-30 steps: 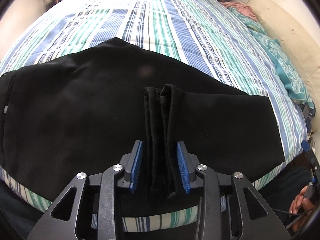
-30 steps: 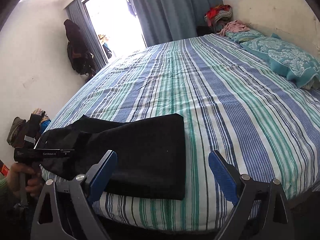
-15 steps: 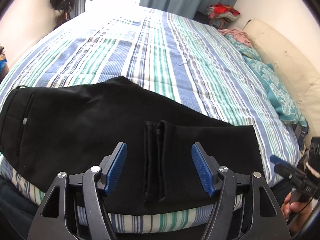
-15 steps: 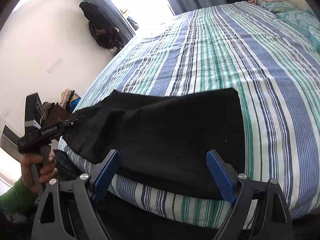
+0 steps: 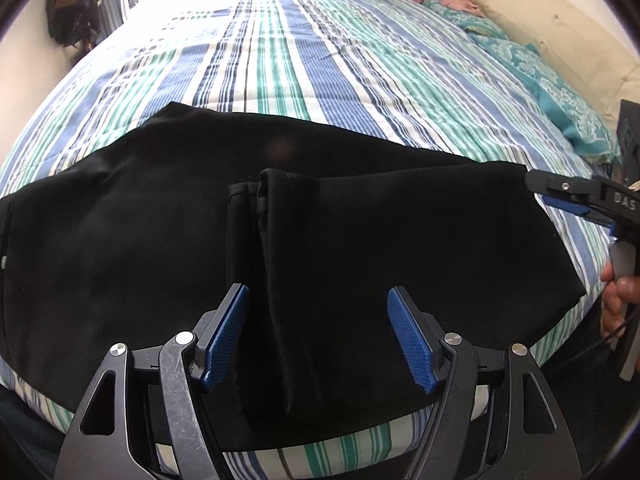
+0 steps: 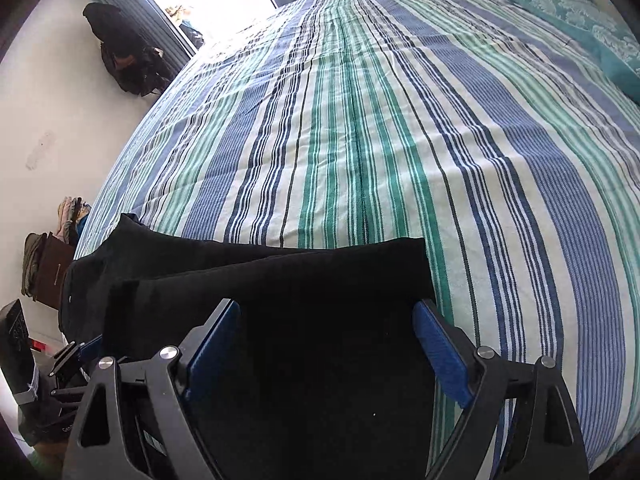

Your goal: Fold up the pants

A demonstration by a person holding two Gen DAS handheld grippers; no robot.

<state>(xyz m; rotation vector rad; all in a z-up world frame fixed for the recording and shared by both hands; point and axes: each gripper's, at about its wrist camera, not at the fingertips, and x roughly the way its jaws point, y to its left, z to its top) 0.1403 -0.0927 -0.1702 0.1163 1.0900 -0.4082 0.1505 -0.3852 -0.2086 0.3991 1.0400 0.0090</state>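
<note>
The bed (image 5: 320, 52) fills both views, its striped sheet running from the lower edge up to the window at the top of the frame. A teal pillow (image 5: 560, 92) lies at the upper right of the left wrist view.

The pants (image 5: 140, 248) lie across the lower half of that view, black, on the near edge of the bed. Their long axis runs left to right across the frame, square to the fingers. The waist end is at the far left; the leg ends (image 5: 256, 216) are already folded over and sit in the middle, just above the left gripper. The fold edge is at the right. In the right wrist view the pants (image 6: 320, 320) fill the lower centre, their end edge running up from the right finger.

The left gripper (image 5: 318, 336) stands wide open over the cloth at the bottom centre, holding nothing. The right gripper (image 6: 326, 352) is also spread wide and empty, straddling the fold end; it also shows at the right edge of the left wrist view.

Judged from this, the right gripper is nearer the fold end, and the next fold would carry that end leftward toward the waist.
</note>
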